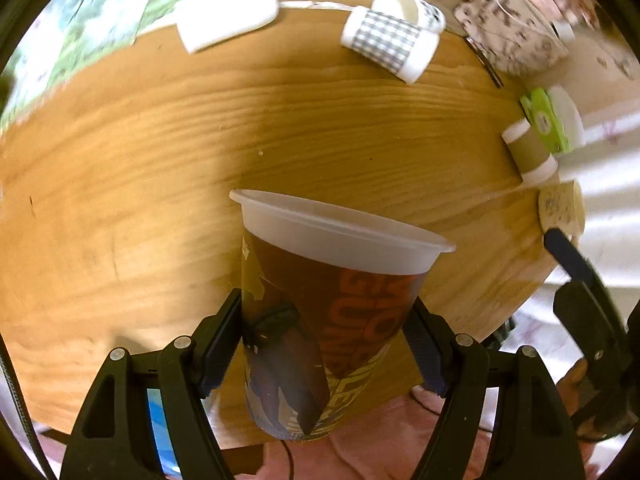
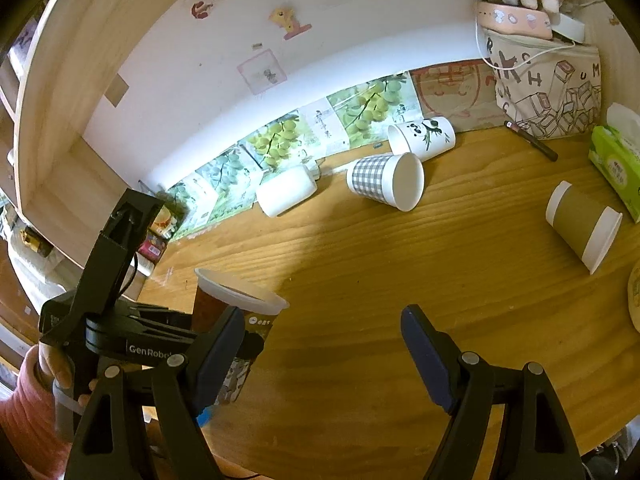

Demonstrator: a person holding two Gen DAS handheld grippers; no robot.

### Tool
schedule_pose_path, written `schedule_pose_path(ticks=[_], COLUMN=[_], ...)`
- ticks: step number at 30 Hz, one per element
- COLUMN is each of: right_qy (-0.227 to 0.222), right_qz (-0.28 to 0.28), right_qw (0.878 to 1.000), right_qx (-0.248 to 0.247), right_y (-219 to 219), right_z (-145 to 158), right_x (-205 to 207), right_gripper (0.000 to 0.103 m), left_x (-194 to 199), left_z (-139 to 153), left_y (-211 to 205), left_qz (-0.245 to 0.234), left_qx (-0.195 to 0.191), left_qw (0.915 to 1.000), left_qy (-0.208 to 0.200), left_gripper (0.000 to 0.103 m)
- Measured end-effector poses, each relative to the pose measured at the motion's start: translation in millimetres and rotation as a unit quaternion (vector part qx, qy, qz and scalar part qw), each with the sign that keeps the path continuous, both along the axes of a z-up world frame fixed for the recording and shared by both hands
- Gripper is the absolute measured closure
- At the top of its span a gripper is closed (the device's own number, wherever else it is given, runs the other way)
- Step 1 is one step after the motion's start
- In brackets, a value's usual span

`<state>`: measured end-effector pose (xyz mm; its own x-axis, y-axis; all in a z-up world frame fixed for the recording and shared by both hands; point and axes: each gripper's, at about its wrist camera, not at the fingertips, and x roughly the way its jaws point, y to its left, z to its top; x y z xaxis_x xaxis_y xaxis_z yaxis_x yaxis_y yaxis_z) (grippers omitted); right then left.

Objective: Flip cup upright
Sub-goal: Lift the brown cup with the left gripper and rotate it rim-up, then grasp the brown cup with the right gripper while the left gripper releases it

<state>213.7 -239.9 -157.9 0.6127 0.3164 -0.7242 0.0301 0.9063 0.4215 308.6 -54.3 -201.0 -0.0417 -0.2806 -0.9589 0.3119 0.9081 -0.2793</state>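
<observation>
My left gripper (image 1: 326,334) is shut on a printed plastic cup (image 1: 320,312) with a frosted white rim, held rim up and a little tilted at the near edge of the wooden table (image 1: 160,160). The same cup (image 2: 234,306) shows at the lower left of the right wrist view, clamped by the left gripper (image 2: 224,344). My right gripper (image 2: 324,344) is open and empty over the table's front part. Its black body shows at the right edge of the left wrist view (image 1: 588,308).
Several paper cups lie on their sides: a checked one (image 2: 386,180), a panda one (image 2: 424,136), a plain white one (image 2: 286,192) and a brown one (image 2: 584,226). A green tissue pack (image 2: 616,164), a printed bag (image 2: 548,88) and a pen (image 2: 532,140) sit at the back right.
</observation>
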Motion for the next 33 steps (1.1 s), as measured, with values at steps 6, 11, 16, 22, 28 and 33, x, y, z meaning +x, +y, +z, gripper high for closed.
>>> schedule_pose_path(ticks=[6, 11, 16, 22, 28, 33], right_qy=[0.015, 0.029, 0.043, 0.06, 0.072, 0.076], right_qz=[0.008, 0.013, 0.017, 0.019, 0.024, 0.03], right_qw=[1.0, 0.999, 0.999, 0.998, 0.997, 0.997], right_qx=[-0.002, -0.006, -0.008, -0.01, -0.012, -0.014], right_y=[4.7, 9.4, 13.6, 15.1, 17.5, 20.4], right_z=[-4.0, -9.8, -15.9, -22.3, -27.4, -30.0], right_x=[0.0, 4.3, 8.6, 15.7, 23.2, 26.3], right_gripper=[0.022, 0.022, 0.022, 0.022, 0.022, 0.022], left_x=[-3.7, -5.7, -6.4, -8.2, -10.0, -13.9], left_z=[-15.7, -22.4, -26.9, -31.3, -38.3, -39.9], left_y=[1.7, 4.4, 8.9, 14.6, 17.3, 16.5], left_qz=[0.037, 0.051, 0.074, 0.093, 0.102, 0.101], left_qx=[-0.015, -0.024, -0.037, -0.057, -0.075, -0.086], left_qw=[0.9987, 0.9976, 0.9953, 0.9922, 0.9884, 0.9868], left_qy=[0.031, 0.041, 0.05, 0.06, 0.083, 0.093], left_gripper=[0.025, 0.024, 0.024, 0.024, 0.023, 0.023])
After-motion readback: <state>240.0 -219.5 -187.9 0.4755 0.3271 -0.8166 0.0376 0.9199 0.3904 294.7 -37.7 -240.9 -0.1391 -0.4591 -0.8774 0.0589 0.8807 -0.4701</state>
